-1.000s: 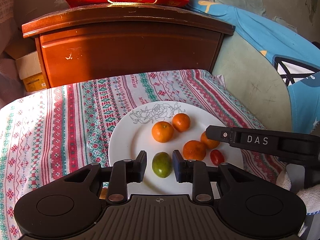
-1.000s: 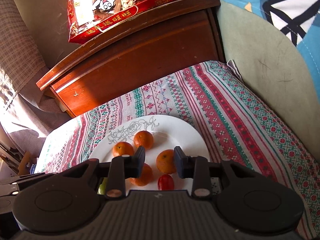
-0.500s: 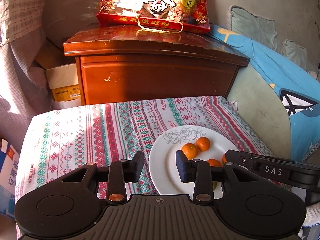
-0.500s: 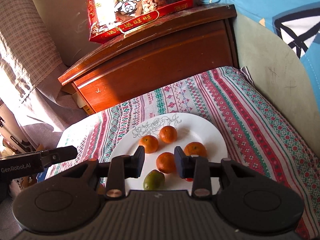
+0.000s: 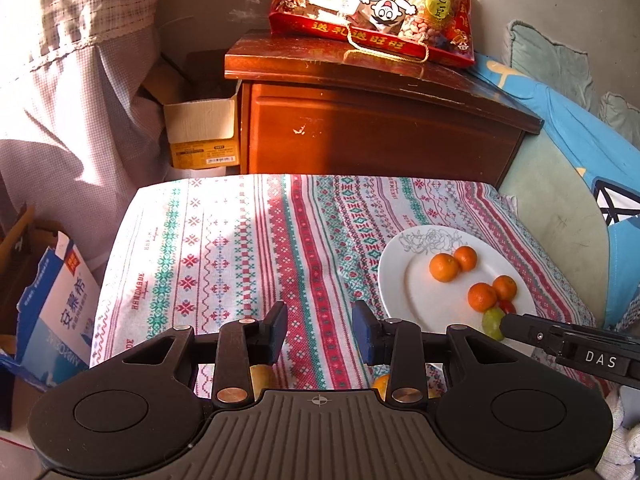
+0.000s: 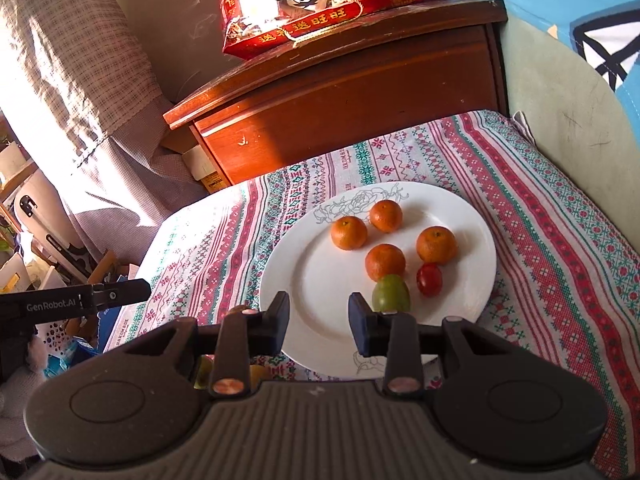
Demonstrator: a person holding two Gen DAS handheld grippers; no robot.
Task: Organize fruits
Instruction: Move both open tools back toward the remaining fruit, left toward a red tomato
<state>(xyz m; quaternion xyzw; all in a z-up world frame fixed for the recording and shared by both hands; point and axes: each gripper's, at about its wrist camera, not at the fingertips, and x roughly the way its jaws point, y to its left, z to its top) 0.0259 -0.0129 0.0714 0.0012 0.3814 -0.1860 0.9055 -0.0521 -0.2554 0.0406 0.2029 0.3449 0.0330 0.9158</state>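
White plate [image 6: 476,280] bearing four oranges [image 6: 385,262], a green fruit [image 6: 391,293] and a red tomato [image 6: 429,279] at its 5 o'clock. Left gripper [image 5: 319,332] and right gripper [image 6: 314,322]: both released, jaws parted, nothing between them.

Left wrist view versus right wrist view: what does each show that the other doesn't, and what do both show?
Left wrist only: the blue and white carton left of the table and the open cardboard box beside the cabinet.
Right wrist only: the plate's near rim, and the whole green fruit.
Both: the white plate, four oranges, the red tomato, the red snack bag, and empty claws.
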